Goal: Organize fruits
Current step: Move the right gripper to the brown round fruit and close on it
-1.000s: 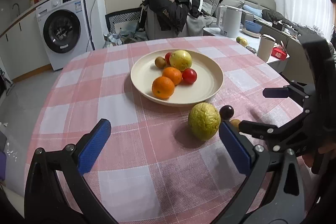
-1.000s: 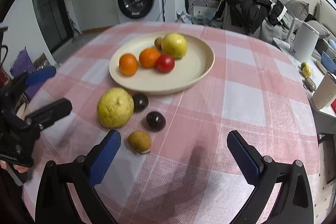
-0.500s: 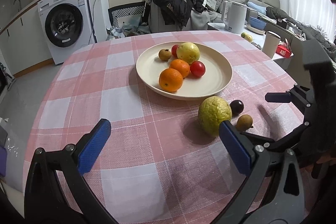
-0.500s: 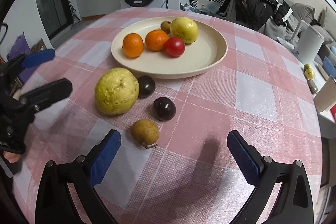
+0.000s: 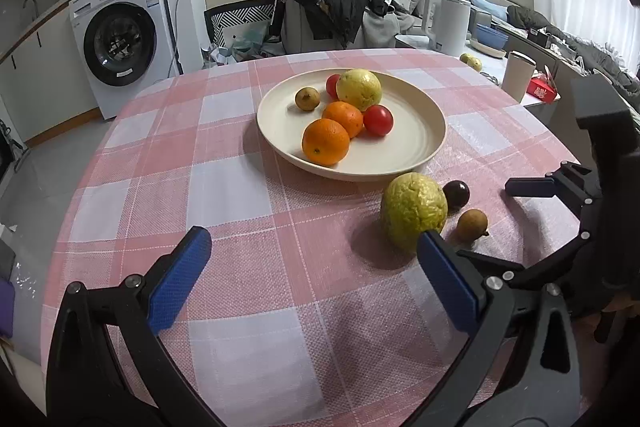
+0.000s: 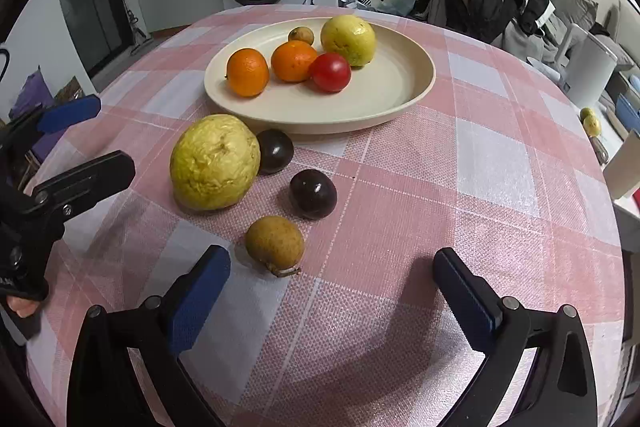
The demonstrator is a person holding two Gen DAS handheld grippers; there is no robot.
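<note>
A cream plate [image 6: 392, 95] [image 5: 416, 147] on the checked tablecloth holds two oranges [image 6: 247, 71], a red tomato [image 6: 330, 71], a yellow-green guava [image 6: 348, 35] and a small brown longan [image 6: 301, 35]. On the cloth in front of the plate lie a large wrinkled guava [image 6: 214, 162] [image 5: 413, 211], two dark plums [image 6: 313, 193] [image 6: 275, 151] and a brown longan [image 6: 275, 240] [image 5: 472, 225]. My right gripper [image 6: 332, 297] is open just short of that longan. My left gripper [image 5: 316, 275] is open and empty, its right pad beside the large guava.
The round table's edge curves close on both sides. A washing machine [image 5: 120, 39] and a clothes-piled chair [image 5: 328, 3] stand behind it. A white kettle [image 5: 448, 23], a cup [image 5: 517, 75] and a red box sit on a side surface at the right.
Both grippers have moved nearer the table and fruit. In the right wrist view the longan and plums have grown larger and closer to the open fingers. The fruit has not moved.
</note>
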